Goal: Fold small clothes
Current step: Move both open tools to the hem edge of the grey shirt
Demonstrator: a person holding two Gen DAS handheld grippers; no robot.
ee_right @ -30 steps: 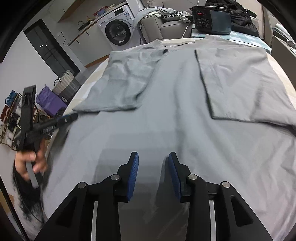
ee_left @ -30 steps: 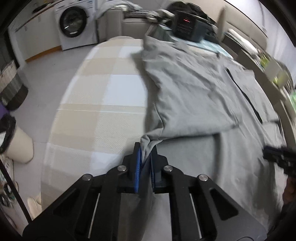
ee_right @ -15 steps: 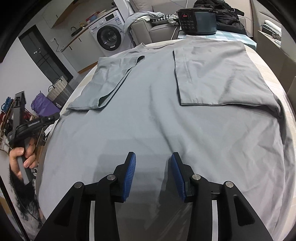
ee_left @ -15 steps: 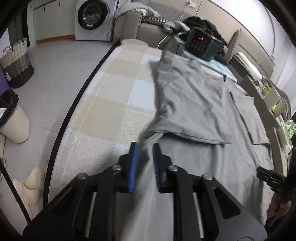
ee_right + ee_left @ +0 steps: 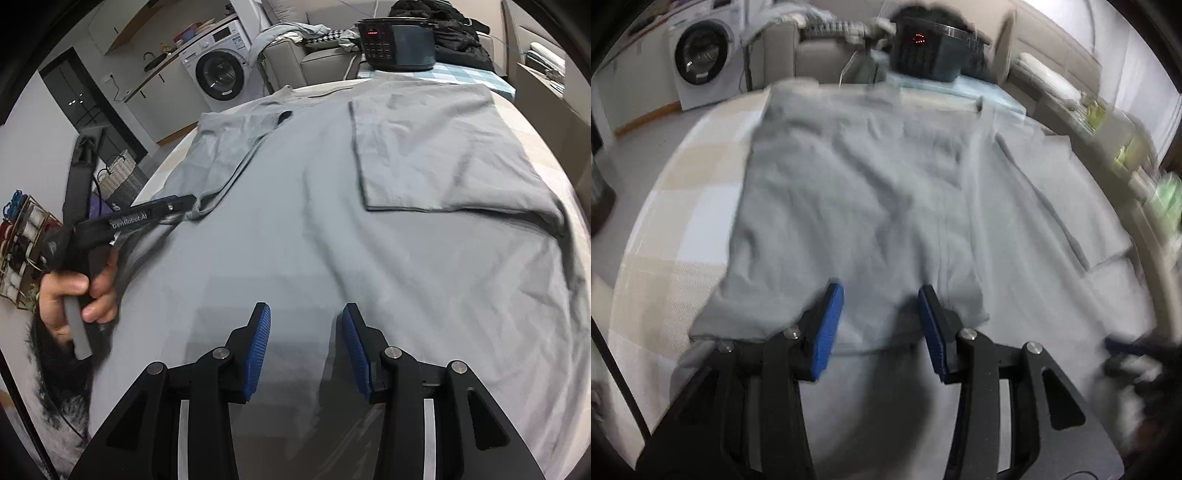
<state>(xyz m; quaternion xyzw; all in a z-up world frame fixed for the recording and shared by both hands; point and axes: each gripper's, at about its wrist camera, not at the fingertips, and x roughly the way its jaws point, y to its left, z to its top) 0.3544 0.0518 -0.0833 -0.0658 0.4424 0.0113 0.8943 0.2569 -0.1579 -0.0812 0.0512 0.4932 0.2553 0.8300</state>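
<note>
Spread flat over the checked bed cover (image 5: pixel 683 206): a grey T-shirt (image 5: pixel 303 229), both sleeves folded inward. Left gripper (image 5: pixel 881 325) just opened, parted above the folded left sleeve (image 5: pixel 849 206), pinching nothing; that view motion-blurred, far edge indistinct. Right gripper (image 5: pixel 306 347) parted over the lower shirt body, empty. Hem cut off below. Left hand (image 5: pixel 74 295) partly hidden behind its handle.
</note>
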